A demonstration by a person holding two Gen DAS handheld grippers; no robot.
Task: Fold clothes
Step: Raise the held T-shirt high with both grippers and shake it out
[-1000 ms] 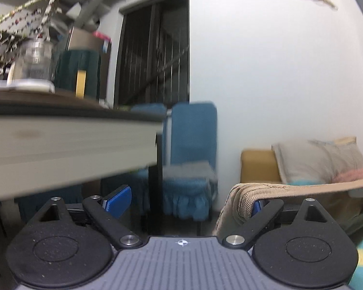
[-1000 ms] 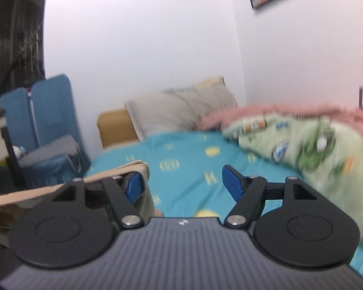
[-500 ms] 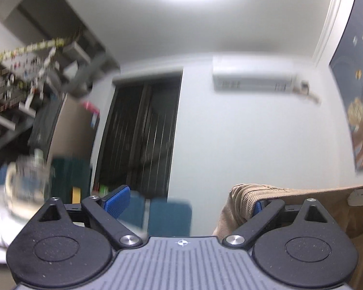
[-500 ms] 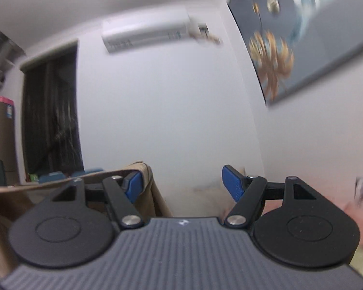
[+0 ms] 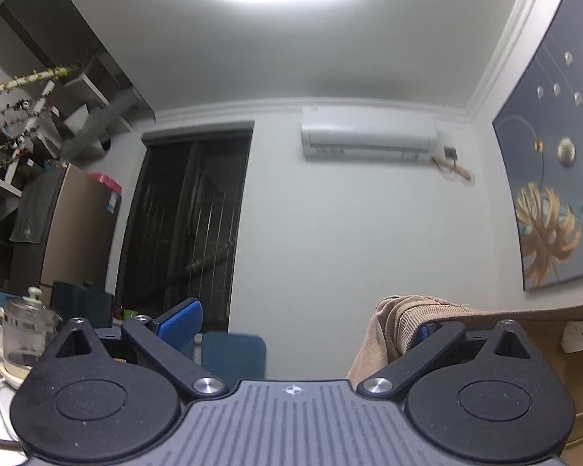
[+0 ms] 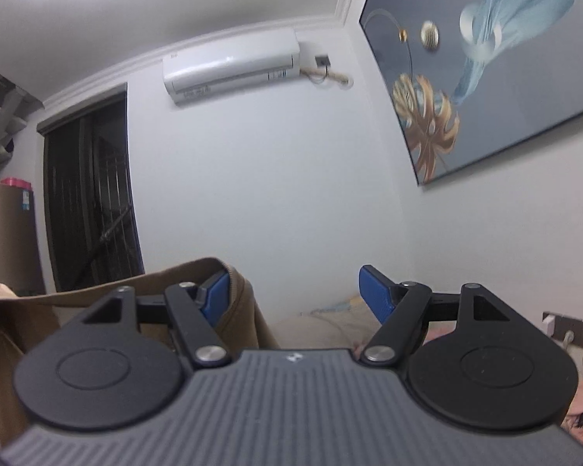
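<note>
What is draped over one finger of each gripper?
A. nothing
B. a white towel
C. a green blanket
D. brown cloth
D: brown cloth hangs over one blue finger of the left gripper, and it drapes over one finger of the right gripper too, with both sets of jaws apart.

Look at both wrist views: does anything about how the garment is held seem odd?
Yes. The brown corduroy garment hangs over only one finger of each open claw, left claw and right claw, hooked rather than pinched, stretched in the air between them.
</note>
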